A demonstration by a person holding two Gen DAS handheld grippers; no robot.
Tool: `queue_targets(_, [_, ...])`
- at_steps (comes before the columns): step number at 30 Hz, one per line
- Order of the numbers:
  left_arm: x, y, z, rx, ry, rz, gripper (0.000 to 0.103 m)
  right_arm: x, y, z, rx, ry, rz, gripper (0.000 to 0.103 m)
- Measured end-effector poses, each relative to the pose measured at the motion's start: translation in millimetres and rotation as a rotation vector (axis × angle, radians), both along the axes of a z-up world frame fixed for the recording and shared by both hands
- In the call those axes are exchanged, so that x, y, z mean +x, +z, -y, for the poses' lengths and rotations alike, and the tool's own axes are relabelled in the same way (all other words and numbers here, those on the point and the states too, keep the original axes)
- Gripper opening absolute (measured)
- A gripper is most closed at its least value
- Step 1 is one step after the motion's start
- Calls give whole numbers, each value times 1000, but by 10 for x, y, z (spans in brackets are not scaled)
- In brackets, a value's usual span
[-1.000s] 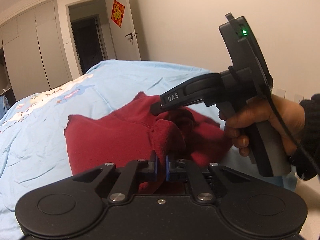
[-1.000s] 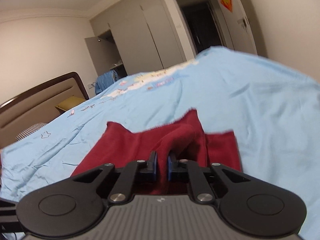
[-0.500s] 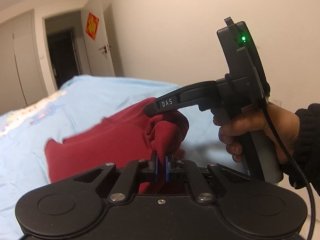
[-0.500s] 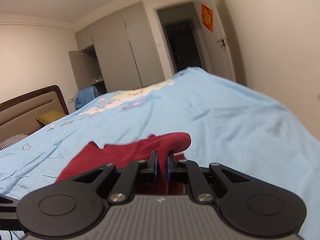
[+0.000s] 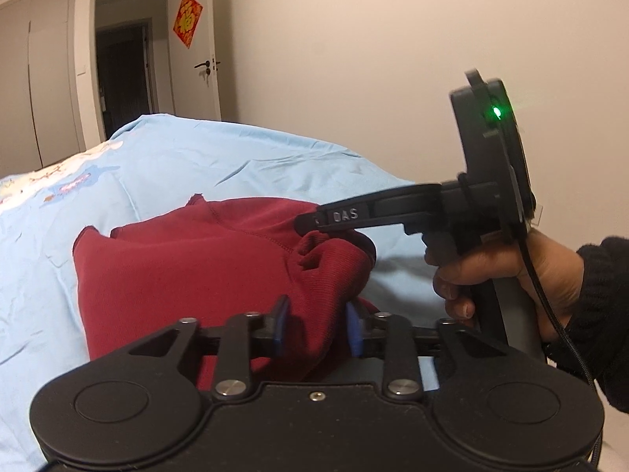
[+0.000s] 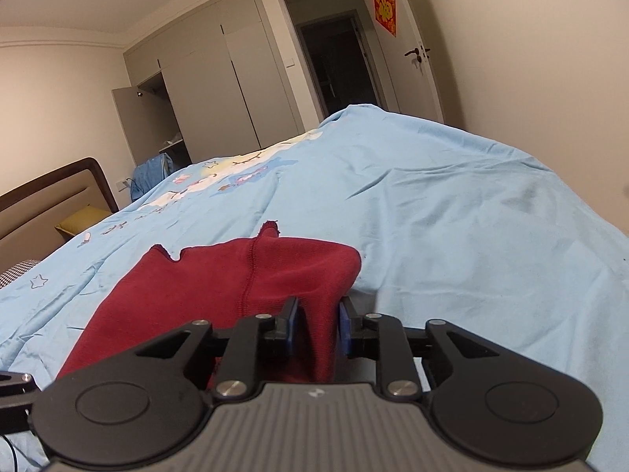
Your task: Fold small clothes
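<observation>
The bed (image 6: 452, 204), under its pale blue cover, carried the one thing of the task: a dark red garment (image 5: 188, 271) that lay near the bed's near edge, on the side toward the bare wall. Most of the garment rested flat on the cover, doubled over on itself, so at least one fold looked done; a ragged corner stuck out at its far end, away from both tools.

The near end of the garment was bunched and raised off the bed. The left tool (image 5: 317, 328) had its blue pads apart, with the red cloth passing loosely between them, not pinched. The right tool (image 6: 317, 328) stood the same way, pads parted and a ridge of cloth between them. A hand (image 5: 507, 279) held the right tool's grip just beside the bunched end.

Judged from this, the fold was being let go; smoothing the hump and any further fold remained.
</observation>
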State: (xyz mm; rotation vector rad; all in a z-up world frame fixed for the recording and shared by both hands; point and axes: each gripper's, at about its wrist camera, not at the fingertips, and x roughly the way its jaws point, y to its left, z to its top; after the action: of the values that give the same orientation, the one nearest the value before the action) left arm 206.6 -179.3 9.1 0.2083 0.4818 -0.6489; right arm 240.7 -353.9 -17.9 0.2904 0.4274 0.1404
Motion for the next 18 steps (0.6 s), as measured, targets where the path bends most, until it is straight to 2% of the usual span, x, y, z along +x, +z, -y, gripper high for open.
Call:
queue_targets(1, [-13,18,-26,-16,2,-6,43,-9,-1,13,-1,-6,0,33])
queue_targets(3, [3,59,-103,-54,20,-17,53,-46,1,39,-4,-22,2,50])
queue_targets(4, [11,80,-150,-76,39,-18,60,-67,6,57,-1,-28,6,54])
queue_targets(6, [35,125,-243,-110,88,-20,66,-116,18,80,11,-37,15,71])
queue_targets(9, [115,182,-395,-147,188,-28,78,-221,34,93,28,-43,42,85])
queue_targets(11, [182,199,-502,-159,269,-33,84,-301,46,75,32,-32,62,91])
queue_targets(15, [330,148,-675,-157,378,-77,84,-462,58,-34,13,17,92,101])
queue_targets(18, [380,93,-784,-144,427,-108,85,-545,46,-146,-37,44,92,103])
